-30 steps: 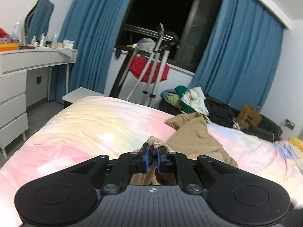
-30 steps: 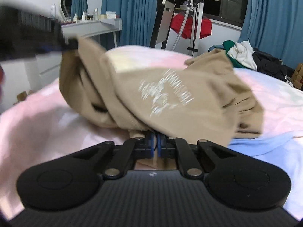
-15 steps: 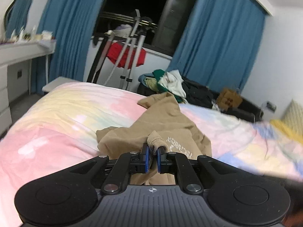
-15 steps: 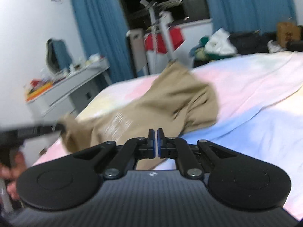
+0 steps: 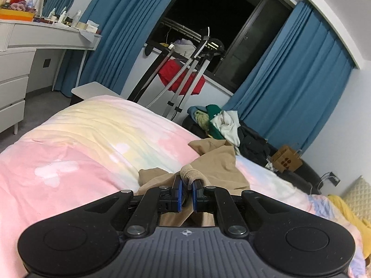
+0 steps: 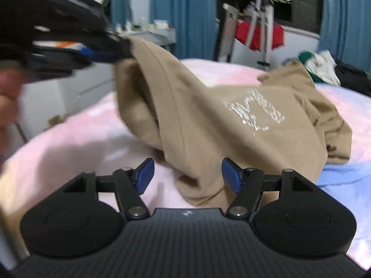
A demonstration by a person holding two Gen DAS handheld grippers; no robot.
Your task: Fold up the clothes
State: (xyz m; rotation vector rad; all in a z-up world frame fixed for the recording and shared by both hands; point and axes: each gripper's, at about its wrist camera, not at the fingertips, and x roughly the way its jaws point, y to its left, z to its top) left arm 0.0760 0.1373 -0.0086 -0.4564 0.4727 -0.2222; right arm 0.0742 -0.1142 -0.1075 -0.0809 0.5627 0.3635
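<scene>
Your left gripper (image 5: 187,188) clamps the tan sweatshirt (image 6: 231,120) by its cuff (image 5: 193,175), lifting it to hang clear; right gripper (image 6: 187,176) gapes, empty.

1. The right gripper (image 6: 187,178), clamped shut half a second ago, now has its blue fingers (image 6: 145,175) spread wide, the hem lying loose between them.
2. The tan shirt (image 6: 208,120), then slumped low, is lifted again at one corner by the left gripper (image 5: 186,193).
3. The left gripper has swung back towards the dresser (image 5: 16,53).
</scene>
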